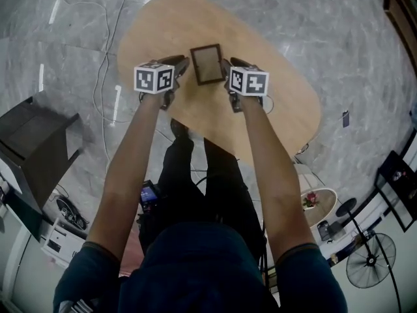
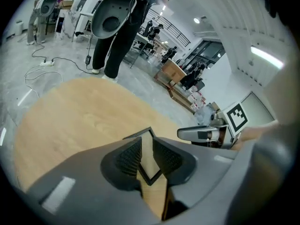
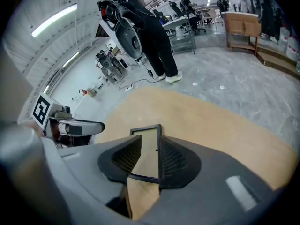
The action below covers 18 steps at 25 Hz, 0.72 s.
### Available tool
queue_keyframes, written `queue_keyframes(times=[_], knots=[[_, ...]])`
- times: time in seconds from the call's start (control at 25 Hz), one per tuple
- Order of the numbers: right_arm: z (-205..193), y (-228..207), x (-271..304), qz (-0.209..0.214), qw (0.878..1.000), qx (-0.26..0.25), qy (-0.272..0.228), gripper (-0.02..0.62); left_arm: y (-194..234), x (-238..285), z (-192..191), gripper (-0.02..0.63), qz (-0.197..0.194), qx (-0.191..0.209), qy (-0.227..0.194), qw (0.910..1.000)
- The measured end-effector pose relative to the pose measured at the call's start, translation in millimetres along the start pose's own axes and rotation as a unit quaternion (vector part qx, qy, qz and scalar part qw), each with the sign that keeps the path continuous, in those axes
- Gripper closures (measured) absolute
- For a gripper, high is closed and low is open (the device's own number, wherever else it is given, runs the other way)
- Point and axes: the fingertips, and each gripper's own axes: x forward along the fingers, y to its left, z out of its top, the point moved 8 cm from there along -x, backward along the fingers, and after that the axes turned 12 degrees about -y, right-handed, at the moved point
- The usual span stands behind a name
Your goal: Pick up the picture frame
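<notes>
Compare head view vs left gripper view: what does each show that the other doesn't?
Head view only: the left gripper with its marker cube, the whole table outline, a floor fan. Left gripper view only: the left tongs standing apart, a corner of the picture frame in their gap, a person standing beyond the table. Both: picture frame, table, right gripper.

The dark-rimmed rectangular picture frame (image 1: 207, 64) lies on the oval wooden table (image 1: 189, 18). Your left gripper (image 1: 181, 64) flanks its left edge, your right gripper (image 1: 227, 68) its right.
</notes>
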Motion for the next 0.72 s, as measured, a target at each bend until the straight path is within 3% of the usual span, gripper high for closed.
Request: queue_keyframes(times=[0.4, 0.72], knots=[[-31.8, -20.7, 40.0, 0.007, 0.999, 0.001, 0.050, 0.492, 22.4, 44.8, -51.8, 0.520, 0.028, -0.024, 0.047, 0.9982], [-52.2, -26.0, 51.6, 0.019, 0.996, -0.005, 0.091, 0.494, 22.6, 61.0, -72.6, 0.514, 0.049, -0.028, 0.063, 0.9964]])
